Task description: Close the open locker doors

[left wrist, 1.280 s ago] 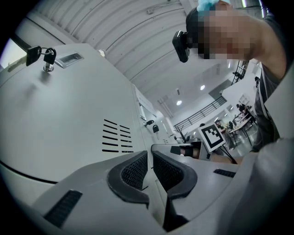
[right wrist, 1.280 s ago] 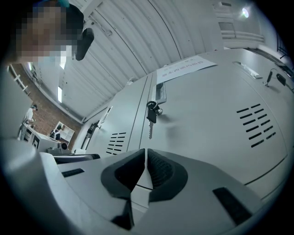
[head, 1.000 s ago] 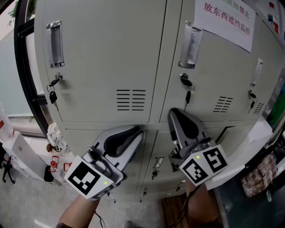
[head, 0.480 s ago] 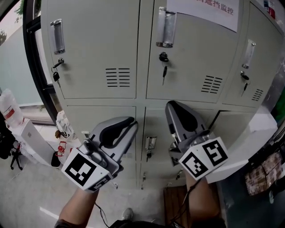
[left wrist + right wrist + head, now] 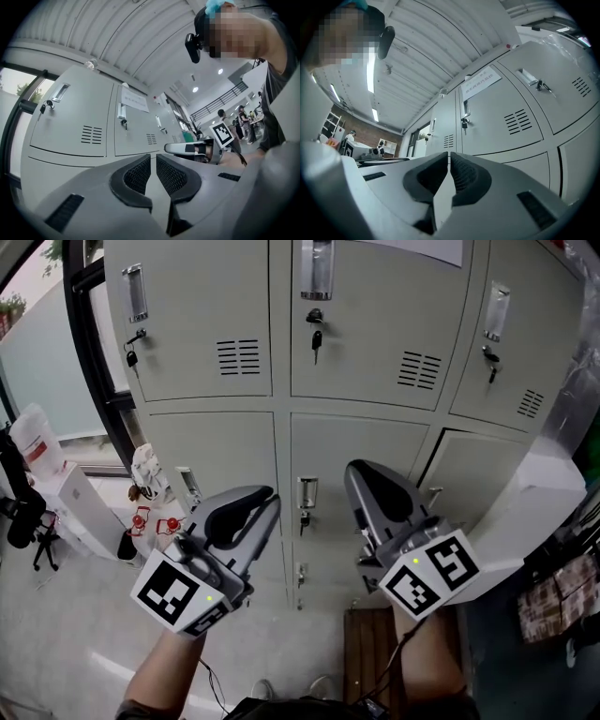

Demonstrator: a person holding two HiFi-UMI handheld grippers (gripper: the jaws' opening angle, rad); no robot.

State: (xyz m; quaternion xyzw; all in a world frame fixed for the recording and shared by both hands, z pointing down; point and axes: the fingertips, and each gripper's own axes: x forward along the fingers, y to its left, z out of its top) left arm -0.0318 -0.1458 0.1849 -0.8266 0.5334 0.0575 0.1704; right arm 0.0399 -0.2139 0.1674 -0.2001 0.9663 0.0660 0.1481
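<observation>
The locker door [image 5: 530, 517] you want appears to be the pale panel swung out at about 3 o'clock from your right gripper [image 5: 356, 472]. It looks to belong to the lower right compartment [image 5: 473, 474], though its hinge line is not clear from here. The three upper doors [image 5: 361, 324] and the lower left [image 5: 211, 451] and lower middle [image 5: 352, 451] doors sit flush.

Both grippers are empty. The left gripper [image 5: 270, 495] has its pads drawn in to a thin sliver of a gap with nothing in it. The right one is closed pad to pad. They hover side by side in front of the lower row, touching no door, with the left at about 9 o'clock from the right.

Expect the door to be thin painted sheet metal: light, stiff and free on its hinges. It will swing at a small push and may rebound off the frame if you slam it. The paint looks smooth, so the pads could skid across it.

You need not grasp anything. Lay the closed tips of the right gripper flat on the door's broad outer face. The handles on the other doors sit at the left, so this one likely hinges at the right. Press near the free edge, the end swung farthest out from the cabinet. Keep off any key that may hang from its lock, like the key [image 5: 316, 338] in the door above. Follow the door round until it seats.
</observation>
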